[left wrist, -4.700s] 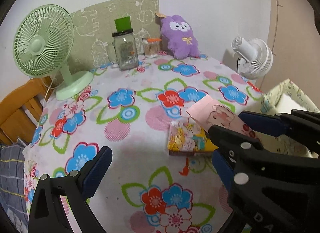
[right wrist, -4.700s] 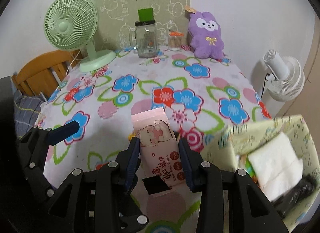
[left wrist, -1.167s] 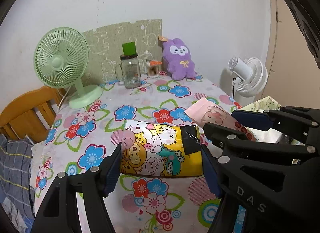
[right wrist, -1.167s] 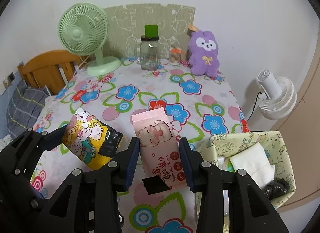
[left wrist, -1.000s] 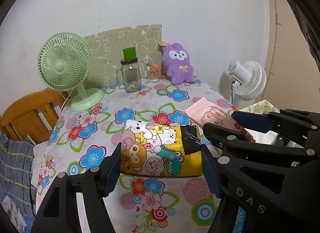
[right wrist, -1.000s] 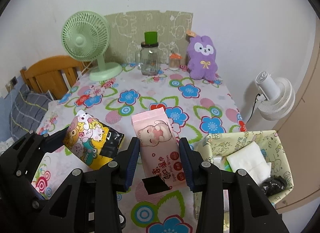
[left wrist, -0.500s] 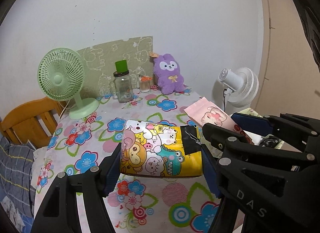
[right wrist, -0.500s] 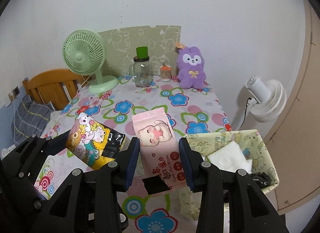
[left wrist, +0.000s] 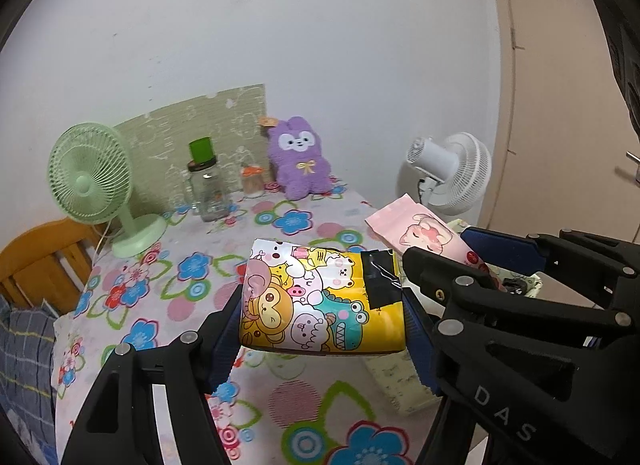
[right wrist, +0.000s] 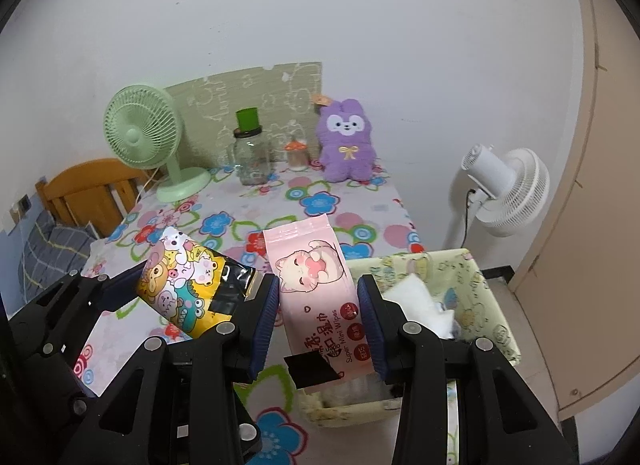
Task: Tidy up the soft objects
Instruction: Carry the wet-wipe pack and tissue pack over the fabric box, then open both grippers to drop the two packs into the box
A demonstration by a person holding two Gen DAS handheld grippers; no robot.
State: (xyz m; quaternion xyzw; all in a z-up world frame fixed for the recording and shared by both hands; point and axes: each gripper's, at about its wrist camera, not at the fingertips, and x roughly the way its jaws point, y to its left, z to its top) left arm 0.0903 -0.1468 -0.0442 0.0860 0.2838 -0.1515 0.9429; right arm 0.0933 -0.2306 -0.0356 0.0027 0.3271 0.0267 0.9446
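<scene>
Left hand-held gripper (left wrist: 322,329) grasps yellow pack (left wrist: 320,301) | right hand-held gripper (right wrist: 316,313) grasps wipes (right wrist: 316,289) above basket (right wrist: 492,305) rim

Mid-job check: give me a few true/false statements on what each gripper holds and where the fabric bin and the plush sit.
1. The left gripper is shut on the yellow cartoon pack. True.
2. The right gripper is empty. False: it clamps the pink wipes pack.
3. The fabric bin already holds something white. True.
4. The purple plush lies in the bin. False: it sits upright at the table's far edge.
</scene>
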